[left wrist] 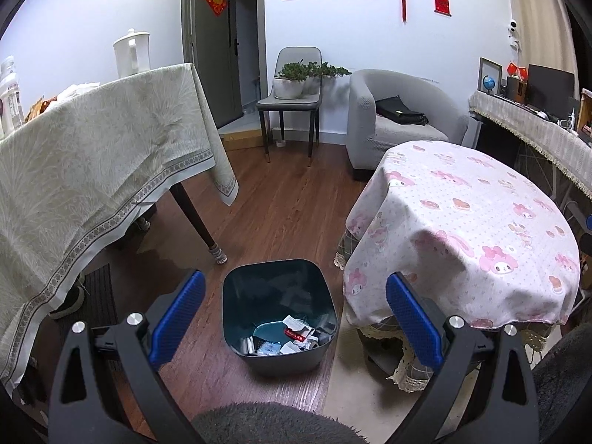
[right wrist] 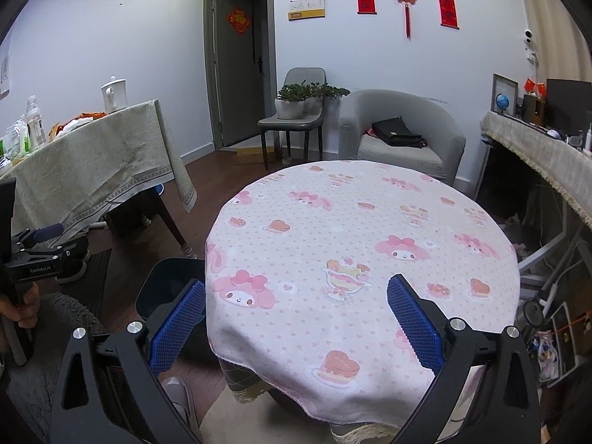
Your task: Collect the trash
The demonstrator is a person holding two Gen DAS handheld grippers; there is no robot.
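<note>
A dark teal trash bin [left wrist: 236, 296] stands on the wooden floor, and crumpled paper and wrappers [left wrist: 292, 338] lie at its bottom. My left gripper [left wrist: 294, 285] hovers above the bin, open, nothing between its blue pads [left wrist: 177, 314]. My right gripper [right wrist: 296, 292] is open over the near edge of the round table with the pink cartoon cloth [right wrist: 355, 222], holding nothing. The bin's rim [right wrist: 166, 281] peeks out left of that table in the right wrist view. The left gripper's body [right wrist: 40, 255], held by a hand, shows at the far left there.
A cloth-covered rectangular table [left wrist: 92, 155] stands to the left, carrying bottles and a white kettle [left wrist: 131, 51]. A grey chair with a potted plant [left wrist: 292, 81] and a grey armchair with a black bag [left wrist: 396, 118] line the far wall. A cluttered desk [right wrist: 547, 155] runs along the right.
</note>
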